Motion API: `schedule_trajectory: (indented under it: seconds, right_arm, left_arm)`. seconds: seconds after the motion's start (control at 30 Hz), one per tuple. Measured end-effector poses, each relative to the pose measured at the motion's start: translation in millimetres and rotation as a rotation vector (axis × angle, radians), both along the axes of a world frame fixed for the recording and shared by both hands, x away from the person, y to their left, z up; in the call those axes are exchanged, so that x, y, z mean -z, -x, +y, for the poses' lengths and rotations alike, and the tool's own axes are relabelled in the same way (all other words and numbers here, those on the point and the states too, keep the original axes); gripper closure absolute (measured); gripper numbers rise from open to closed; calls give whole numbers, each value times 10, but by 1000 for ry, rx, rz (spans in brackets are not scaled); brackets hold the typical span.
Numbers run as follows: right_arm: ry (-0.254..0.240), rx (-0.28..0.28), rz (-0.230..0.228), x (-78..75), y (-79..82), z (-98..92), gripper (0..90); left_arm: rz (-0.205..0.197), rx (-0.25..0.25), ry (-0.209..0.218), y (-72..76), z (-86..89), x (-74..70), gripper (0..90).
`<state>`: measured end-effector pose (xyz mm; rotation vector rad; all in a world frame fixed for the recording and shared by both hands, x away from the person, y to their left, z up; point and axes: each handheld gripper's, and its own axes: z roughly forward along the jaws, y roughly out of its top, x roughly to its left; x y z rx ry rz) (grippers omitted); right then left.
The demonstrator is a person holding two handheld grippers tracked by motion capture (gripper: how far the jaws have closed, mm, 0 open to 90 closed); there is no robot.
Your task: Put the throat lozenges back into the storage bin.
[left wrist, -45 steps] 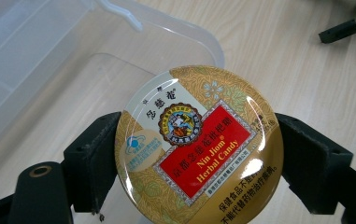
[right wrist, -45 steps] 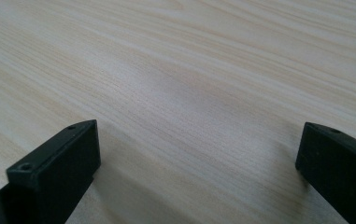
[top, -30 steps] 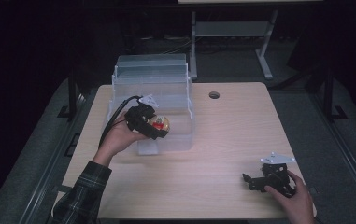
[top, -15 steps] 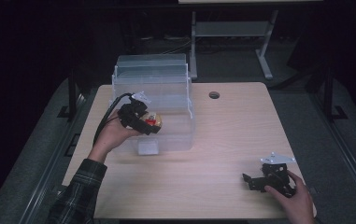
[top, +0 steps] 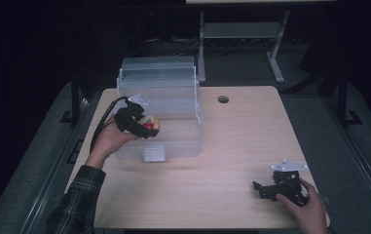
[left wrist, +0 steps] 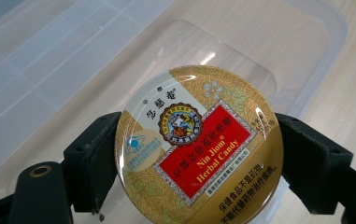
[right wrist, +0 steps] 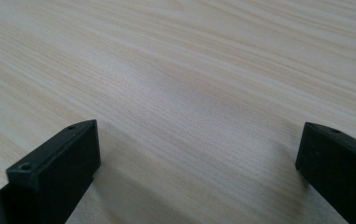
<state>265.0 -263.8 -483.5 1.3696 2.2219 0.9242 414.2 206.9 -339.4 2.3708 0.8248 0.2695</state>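
The clear plastic bin [top: 173, 122] is taken as the landmark. In the high view, the left tongs [top: 141, 126] are seen held over the bin's near left part, above its open compartment, and the round candy tin [top: 150, 125] is seen there as a small gold and red spot whose markings cannot be read. In the left gripper view, the same tin [left wrist: 199, 144] is shown close up: it is clamped by its rim between the two black jaws of the left tongs [left wrist: 192, 161], one jaw pressed on each side, with the clear floor and rounded walls of the bin [left wrist: 306, 42] visible beneath it. The tin's lid is round and glossy, gold with a leaf pattern, and carries a red diagonal label reading "Nin Jiom Herbal Candy", a round emblem above the label, a pale panel with a blue mark, and lines of Chinese characters. In the high view, the right tongs [top: 275, 187] are seen resting on the bench [top: 251, 136], well apart from the bin toward the near right corner. In the right gripper view, their jaws are shown standing wide apart over bare pale wood [right wrist: 189, 84], with nothing between them.
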Motion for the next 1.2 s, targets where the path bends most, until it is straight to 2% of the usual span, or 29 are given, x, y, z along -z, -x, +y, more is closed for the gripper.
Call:
schedule_trajectory:
  seconds: [0.5,0.67,1.1,1.2]
  right_arm:
    - [0,0,0,0,0,0,0]
    - [0,0,0,0,0,0,0]
    - [0,0,0,0,0,0,0]
    - [0,0,0,0,0,0,0]
  left_arm:
    - [9,-71,-6,-18,294,41,195]
    - [12,-92,-21,-22,418,68,195]
    - [26,-139,-23,-7,634,132,195]
    - [24,-156,-12,-1,679,137,195]
